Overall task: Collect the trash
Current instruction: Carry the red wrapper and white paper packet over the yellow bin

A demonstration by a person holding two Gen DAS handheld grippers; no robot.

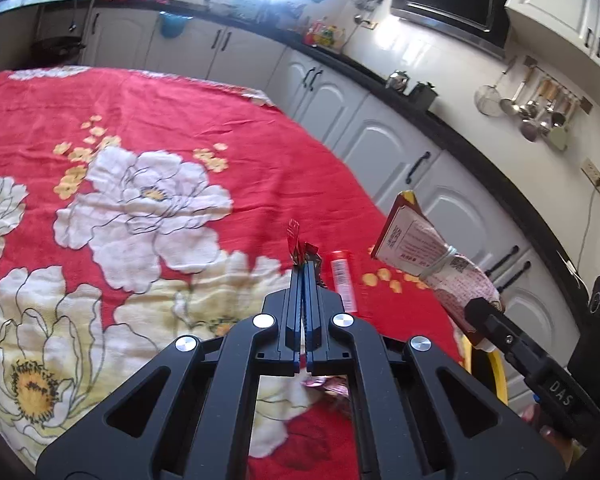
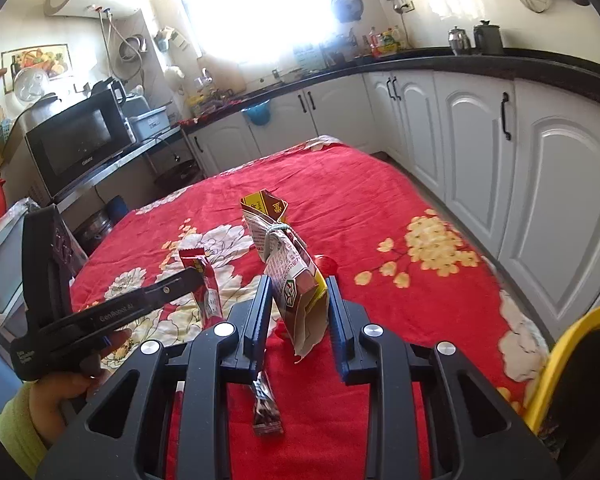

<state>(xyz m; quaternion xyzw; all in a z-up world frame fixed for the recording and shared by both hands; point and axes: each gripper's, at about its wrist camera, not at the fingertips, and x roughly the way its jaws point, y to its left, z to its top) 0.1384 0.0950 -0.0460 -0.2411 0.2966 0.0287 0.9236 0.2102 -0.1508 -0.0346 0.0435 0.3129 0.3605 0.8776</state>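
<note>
The left gripper [image 1: 305, 266] has its fingers pressed together on a crinkled red foil snack wrapper [image 2: 206, 280], held up above the red floral cloth [image 1: 148, 120] over the counter. The right gripper [image 2: 298, 300] has its fingers spread wide on either side of a folded brown-and-white paper carton bound with a rubber band [image 2: 290, 264]; whether they touch it is unclear. A red cylindrical tube [image 1: 342, 280] and a small dark crumpled wrapper [image 2: 266, 408] lie on the cloth, near a yellow-rimmed black bin [image 2: 572, 364].
</note>
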